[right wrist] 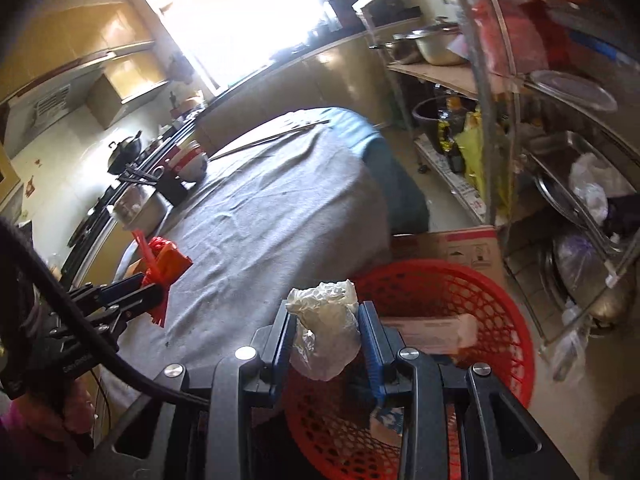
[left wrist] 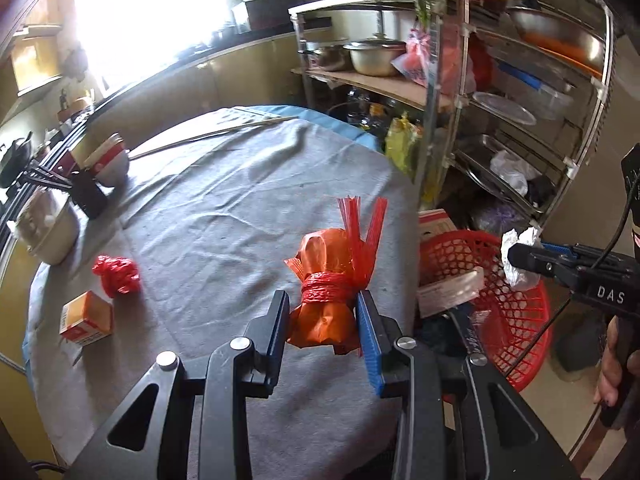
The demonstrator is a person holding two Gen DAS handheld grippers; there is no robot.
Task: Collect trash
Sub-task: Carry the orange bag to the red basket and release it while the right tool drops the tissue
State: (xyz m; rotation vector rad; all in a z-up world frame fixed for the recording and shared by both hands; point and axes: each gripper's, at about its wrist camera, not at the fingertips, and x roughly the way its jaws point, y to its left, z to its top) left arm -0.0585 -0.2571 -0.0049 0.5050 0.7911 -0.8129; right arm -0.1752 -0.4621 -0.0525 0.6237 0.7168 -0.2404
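Along the table's left edge (left wrist: 224, 208) two pieces wait for us: a small orange box (left wrist: 86, 319) at the near left corner and a crumpled red net ball (left wrist: 117, 275) just beside it. Further back on that side stand bowls (left wrist: 110, 160), not ours to collect.

Near the table's right edge, our left gripper (left wrist: 322, 312) is clamped on an orange bag bundle (left wrist: 322, 280) bound with red string, its red net ends fanning upward. The bundle hangs clear of the cloth, short of the edge.

Past the right edge, on the floor, sits the red basket (right wrist: 472, 292), already holding a pale flat packet (right wrist: 432, 330). Our right gripper (right wrist: 326, 330) is clamped on a crumpled white plastic wad (right wrist: 326, 320), which, judging by the right wrist view, hangs over the basket's near rim.

To do this step well, we should carry each piece fully inside the rim before letting the jaws part, since light plastic may cling to a pad or drift outside. The right load looks closest, so it should drop first; the left has further to travel across the edge.
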